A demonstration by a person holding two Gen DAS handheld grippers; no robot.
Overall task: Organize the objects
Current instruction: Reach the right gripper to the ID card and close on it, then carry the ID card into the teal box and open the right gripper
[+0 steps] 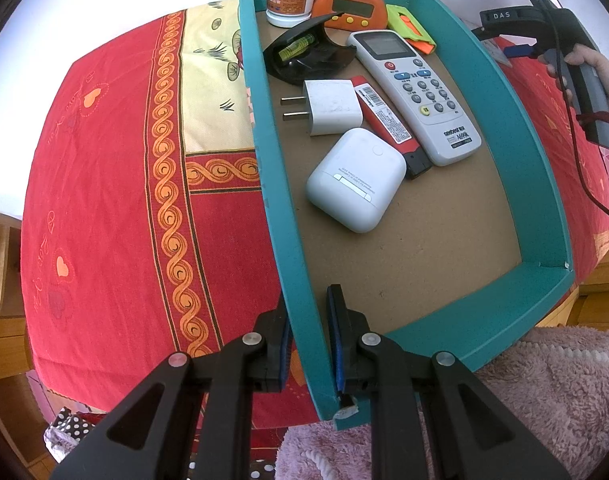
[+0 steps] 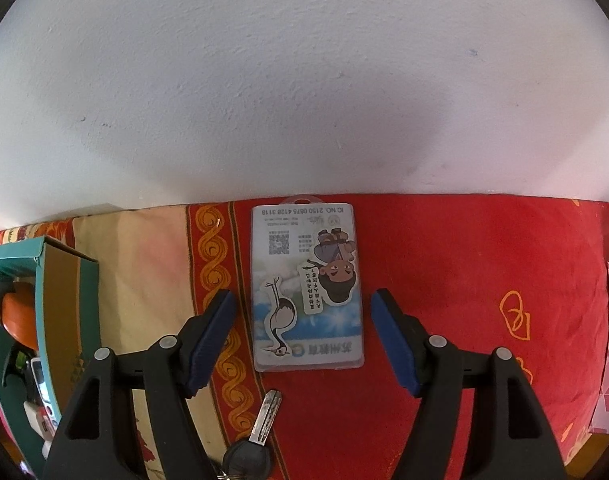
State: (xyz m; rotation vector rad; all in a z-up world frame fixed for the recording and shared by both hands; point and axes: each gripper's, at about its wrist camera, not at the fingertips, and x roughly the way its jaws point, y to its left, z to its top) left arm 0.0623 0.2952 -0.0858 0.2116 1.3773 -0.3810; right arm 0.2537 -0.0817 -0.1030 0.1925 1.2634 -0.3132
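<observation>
my right claw (image 2: 302, 334) hangs wide over the card holder (image 2: 307, 286), one pad on each side, neither touching; a key (image 2: 264, 424) lies just below it on the red cloth (image 2: 464, 264); my left claw (image 1: 309, 340) is clamped on the teal box's wall (image 1: 300, 280), steadying it; i judge the card is next: lower, close across its width, carry it to the box beside the remote (image 1: 414, 92).

Right gripper (image 2: 302, 338) wide open, straddling card holder (image 2: 307, 286); key (image 2: 264, 424) below.
</observation>
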